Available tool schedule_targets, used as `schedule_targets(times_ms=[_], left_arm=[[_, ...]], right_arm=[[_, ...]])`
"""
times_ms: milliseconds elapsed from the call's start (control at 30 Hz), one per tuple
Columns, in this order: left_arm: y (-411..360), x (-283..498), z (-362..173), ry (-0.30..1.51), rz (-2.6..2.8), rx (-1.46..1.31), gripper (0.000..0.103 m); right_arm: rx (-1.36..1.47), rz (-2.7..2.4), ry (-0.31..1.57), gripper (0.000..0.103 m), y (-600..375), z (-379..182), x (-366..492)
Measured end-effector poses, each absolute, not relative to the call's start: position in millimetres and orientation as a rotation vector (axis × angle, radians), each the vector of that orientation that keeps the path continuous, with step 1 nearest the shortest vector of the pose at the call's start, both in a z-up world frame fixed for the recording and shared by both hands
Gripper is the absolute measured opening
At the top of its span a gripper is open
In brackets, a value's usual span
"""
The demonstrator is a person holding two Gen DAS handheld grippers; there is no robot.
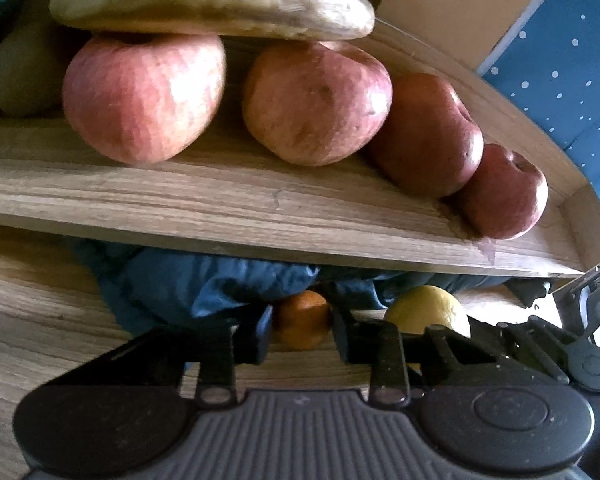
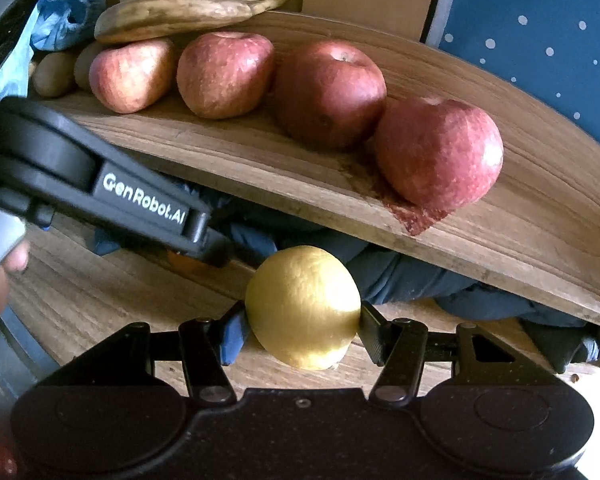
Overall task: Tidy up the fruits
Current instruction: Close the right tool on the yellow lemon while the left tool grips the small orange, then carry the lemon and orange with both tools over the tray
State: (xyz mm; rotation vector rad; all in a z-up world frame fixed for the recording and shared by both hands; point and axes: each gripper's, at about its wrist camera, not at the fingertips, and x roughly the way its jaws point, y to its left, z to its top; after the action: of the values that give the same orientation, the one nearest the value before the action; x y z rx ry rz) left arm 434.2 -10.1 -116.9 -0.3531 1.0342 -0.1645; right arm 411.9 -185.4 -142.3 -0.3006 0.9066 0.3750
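right fingers (image 2: 371,334) astride the lemon (image 2: 302,306)

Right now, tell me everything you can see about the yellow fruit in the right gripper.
The yellow fruit, lemon-like, is round with matte, dimpled skin, sunlit on one side. It sits between the right gripper fingers, which press its sides, low over the wooden table, in front of the wooden tray. Whether it rests on the table is unclear.
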Motion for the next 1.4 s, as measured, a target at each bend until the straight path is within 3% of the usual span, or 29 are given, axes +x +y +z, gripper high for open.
schedule_targets(times_ms=[533,1400], left_arm=[[-2.3,418.5,-114.4,1.048,-0.192,-0.327,0.034],[-10.1,348.9,-87.6,0.985,-0.159,-0.315,0.034]], right_arm=[[-0.258,0.385,0.905,0.059,-194.8,-139.4,394.6],[-0.205,0.389,0.827,0.059,-205.6,-90.1,308.9]])
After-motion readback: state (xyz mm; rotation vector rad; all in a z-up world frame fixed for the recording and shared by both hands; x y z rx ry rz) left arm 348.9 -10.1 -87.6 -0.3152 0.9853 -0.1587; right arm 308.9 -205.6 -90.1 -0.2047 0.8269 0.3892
